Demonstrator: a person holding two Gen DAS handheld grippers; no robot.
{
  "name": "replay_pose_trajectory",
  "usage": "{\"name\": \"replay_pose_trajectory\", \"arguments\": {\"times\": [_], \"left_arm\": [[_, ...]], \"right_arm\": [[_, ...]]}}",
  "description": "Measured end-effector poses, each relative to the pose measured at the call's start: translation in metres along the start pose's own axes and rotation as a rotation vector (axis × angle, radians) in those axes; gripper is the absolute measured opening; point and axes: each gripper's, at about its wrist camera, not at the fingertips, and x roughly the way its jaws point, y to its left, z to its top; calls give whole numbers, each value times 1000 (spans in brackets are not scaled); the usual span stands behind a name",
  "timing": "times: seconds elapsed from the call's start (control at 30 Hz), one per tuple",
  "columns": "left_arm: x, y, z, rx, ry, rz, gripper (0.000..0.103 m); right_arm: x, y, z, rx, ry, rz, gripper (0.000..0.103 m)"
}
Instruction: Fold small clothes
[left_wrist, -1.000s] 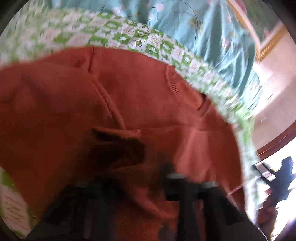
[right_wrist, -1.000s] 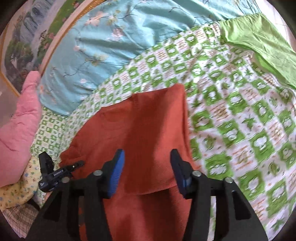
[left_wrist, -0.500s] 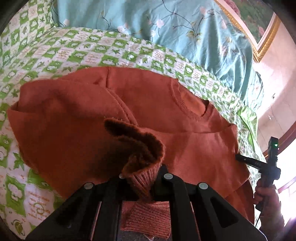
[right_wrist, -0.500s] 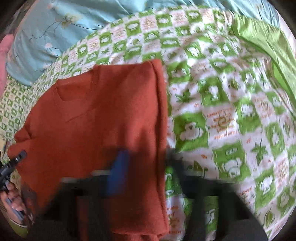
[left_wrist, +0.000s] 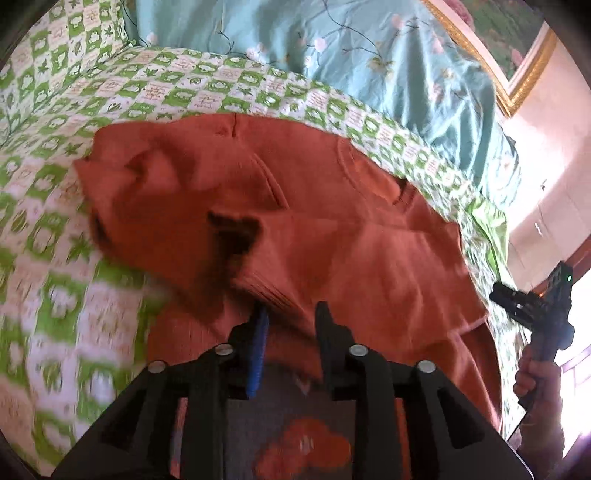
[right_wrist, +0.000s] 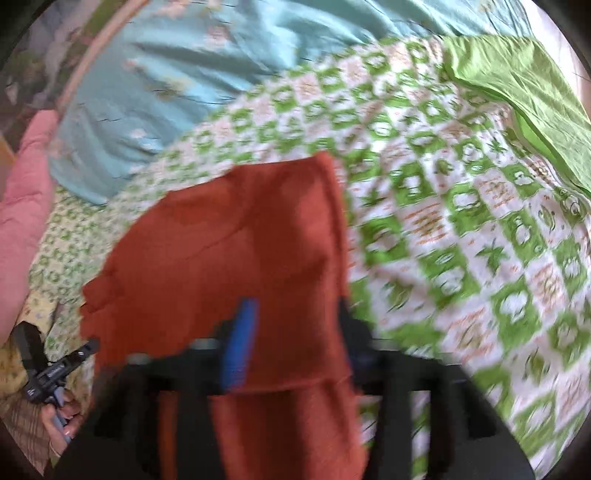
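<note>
Jaws of both grippers, shut earlier, now opening over sweater.

Left gripper jaws, clamped on the sweater's ribbed cuff half a second ago, now opening; cuff lies slack between them. Right gripper jaws reopening over the sweater's right edge.

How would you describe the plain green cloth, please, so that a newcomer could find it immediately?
Start at the green-and-white checked bedspread under the rust-orange sweater. Look to its far right corner, where the plain green cloth lies. It alone is solid lime, without checks or flowers.
</note>
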Motion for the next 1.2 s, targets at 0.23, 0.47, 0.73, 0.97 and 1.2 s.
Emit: {"name": "replay_pose_trajectory", "arguments": {"times": [0.23,0.47,0.73,0.97,1.2], "left_arm": [[-1,2,-30,-56,68,-36,41],[19,8,-25,-146,83,-108,41],[13,18,-21,-146,38,-80,2],[-61,38,-3,-157,-174,-64,1],[-123,26,48,-117,-370,-114,0]], "right_arm": [[0,55,-33,-63,29,87,58],[6,84,-56,-123,85,114,58],[14,92,-60,-124,109,109,58],[16,103,-63,-137,121,140,58],[15,114,-63,-149,114,169,58]]}}
